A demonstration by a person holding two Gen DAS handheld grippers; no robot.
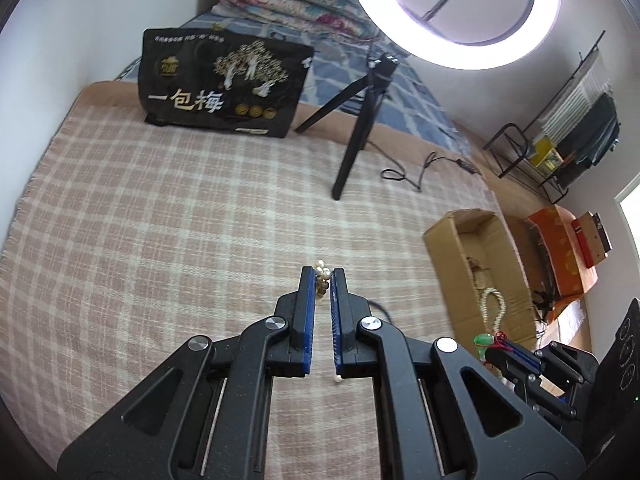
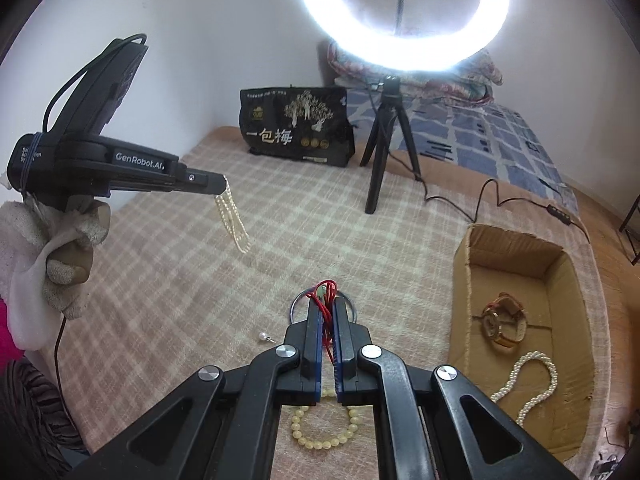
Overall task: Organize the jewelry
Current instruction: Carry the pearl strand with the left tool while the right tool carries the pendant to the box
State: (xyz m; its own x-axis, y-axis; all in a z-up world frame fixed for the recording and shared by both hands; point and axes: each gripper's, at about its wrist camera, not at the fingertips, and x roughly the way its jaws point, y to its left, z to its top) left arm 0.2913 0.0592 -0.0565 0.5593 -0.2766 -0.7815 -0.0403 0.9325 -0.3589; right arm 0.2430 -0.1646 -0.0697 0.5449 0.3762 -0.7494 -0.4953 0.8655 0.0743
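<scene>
The left tool (image 1: 323, 280) was found pinching a strand of small cream pearls (image 2: 234, 220), which hung in loops above the plaid bed cover (image 1: 160, 220); in its own view most of the strand was hidden by the blue ribbed pads. The right tool (image 2: 329, 308) was pressed together on a red cord (image 2: 329, 292) bearing a green piece, largely obscured. A metal ring (image 2: 298, 304) behind it was partly hidden. A cardboard box (image 2: 464, 264) held a watch (image 2: 502, 326) and pearl necklace (image 2: 532, 380). A yellow bead bracelet (image 2: 320, 440) lay below.

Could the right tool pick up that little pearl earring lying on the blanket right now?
Probably not yet. The right tool is shut on a red-corded pendant, so its jaws are occupied. The pearl earring itself lies bare on the blanket, nothing covering it.
</scene>
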